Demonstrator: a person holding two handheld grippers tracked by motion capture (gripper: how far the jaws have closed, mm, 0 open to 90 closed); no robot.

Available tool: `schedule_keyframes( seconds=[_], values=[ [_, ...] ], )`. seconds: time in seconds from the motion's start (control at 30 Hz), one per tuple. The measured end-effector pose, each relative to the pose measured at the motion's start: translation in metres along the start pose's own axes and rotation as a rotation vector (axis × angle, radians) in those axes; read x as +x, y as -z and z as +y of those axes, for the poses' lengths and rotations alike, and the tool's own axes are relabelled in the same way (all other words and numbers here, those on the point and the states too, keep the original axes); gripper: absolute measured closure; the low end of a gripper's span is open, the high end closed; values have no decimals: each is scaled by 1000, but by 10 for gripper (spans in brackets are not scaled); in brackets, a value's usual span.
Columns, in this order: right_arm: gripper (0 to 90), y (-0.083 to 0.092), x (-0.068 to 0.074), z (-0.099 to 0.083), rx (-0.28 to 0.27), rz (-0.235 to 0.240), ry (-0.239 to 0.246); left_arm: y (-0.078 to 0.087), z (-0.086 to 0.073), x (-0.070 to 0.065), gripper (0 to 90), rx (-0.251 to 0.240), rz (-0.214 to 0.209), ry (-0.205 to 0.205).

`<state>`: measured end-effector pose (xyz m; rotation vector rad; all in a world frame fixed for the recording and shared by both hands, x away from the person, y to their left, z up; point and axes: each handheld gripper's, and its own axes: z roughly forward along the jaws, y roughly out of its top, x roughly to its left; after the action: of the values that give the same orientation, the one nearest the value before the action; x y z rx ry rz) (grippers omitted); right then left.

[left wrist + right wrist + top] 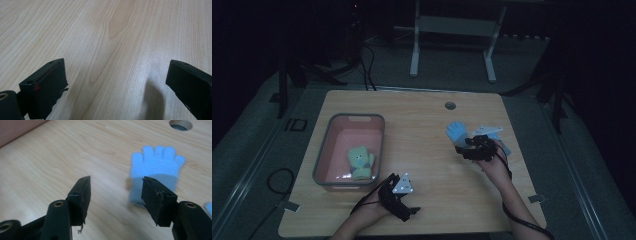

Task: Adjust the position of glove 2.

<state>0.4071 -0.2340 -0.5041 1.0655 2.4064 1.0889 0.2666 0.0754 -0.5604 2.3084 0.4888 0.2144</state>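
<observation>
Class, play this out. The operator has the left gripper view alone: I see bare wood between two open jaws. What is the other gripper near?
Observer: The right gripper points at a blue glove lying flat; its jaws stand open, with nothing between them.
Operator: What else is there?
Observer: In the high view, a pink bin stands well to the glove's left.
Operator: Is it empty?
Observer: No, a green soft thing lies in it.

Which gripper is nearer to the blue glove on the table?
The right gripper is nearer: it sits right beside the blue glove. The left gripper rests near the table's front edge, far from it.
</observation>
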Motion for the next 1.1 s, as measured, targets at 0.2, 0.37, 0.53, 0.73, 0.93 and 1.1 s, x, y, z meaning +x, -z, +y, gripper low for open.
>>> schedule_keyframes(
  seconds=[0.2,0.37,0.53,0.73,0.93,1.1],
  values=[
    [440,-9,-12,5,11,-26,-23,0,0,-1,36,-4,2,0],
    [442,-25,-29,12,23,-70,-40,1,0,0,36,-6,-1,-1],
    [504,-40,-41,12,27,-88,-51,1,0,0,36,-8,-3,-1],
    [536,-55,-50,15,31,-102,-66,0,0,0,36,-8,-5,-1],
    [548,-72,-53,6,51,-117,-36,1,0,-1,36,-10,-5,-3],
    [626,-71,-51,2,40,-112,-45,0,-1,-2,36,-5,-6,-5]
  ],
)
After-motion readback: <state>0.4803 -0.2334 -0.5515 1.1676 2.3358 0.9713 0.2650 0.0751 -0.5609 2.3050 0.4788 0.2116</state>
